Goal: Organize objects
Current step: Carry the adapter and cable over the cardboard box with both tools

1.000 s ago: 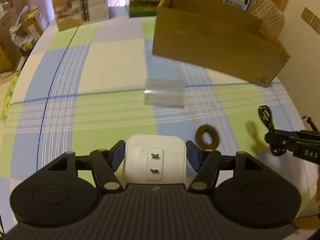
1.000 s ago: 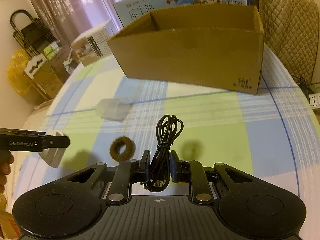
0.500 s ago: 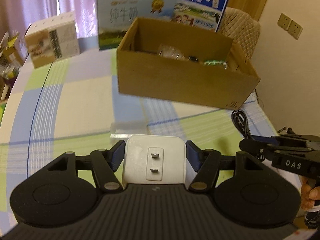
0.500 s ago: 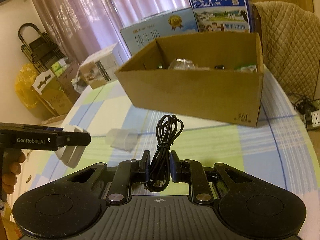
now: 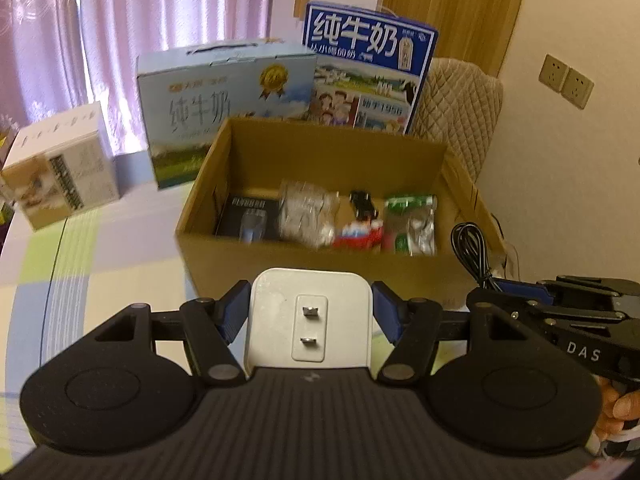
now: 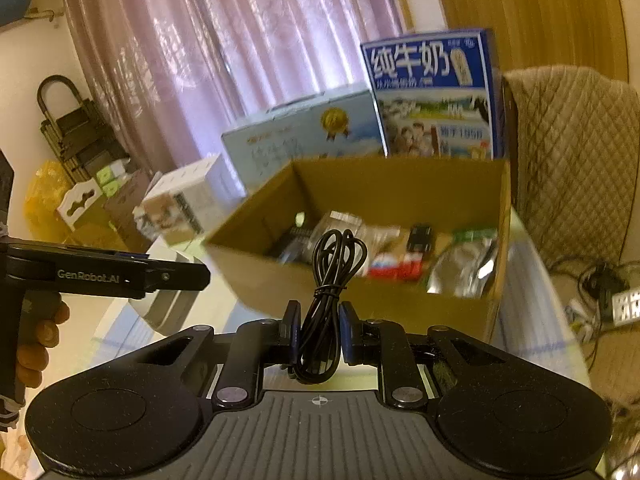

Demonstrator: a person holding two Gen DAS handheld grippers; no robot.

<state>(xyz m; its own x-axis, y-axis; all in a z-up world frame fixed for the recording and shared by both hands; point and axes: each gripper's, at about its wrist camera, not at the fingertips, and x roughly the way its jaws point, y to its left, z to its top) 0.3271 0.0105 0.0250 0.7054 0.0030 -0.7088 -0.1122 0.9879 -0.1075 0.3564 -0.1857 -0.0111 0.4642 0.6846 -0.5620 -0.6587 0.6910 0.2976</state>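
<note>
Cardboard box (image 5: 320, 264) nearer than before, contents exposed.

Charger (image 5: 310, 322): white square plug block, prongs facing you, pinched betw. your left fingers.
Cable (image 6: 330, 292): black, coiled & tied, upright betw. your right fingers.
Box (image 5: 320, 256): open cardboard, w/ packets inside.

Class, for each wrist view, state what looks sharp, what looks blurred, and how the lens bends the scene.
Left wrist view: the white charger in the left gripper is crisp, the cardboard box contents are smeared, and the edges curve. Right wrist view: the black cable in the right gripper is sharp, the box blurs, and the curtains bow.
</note>
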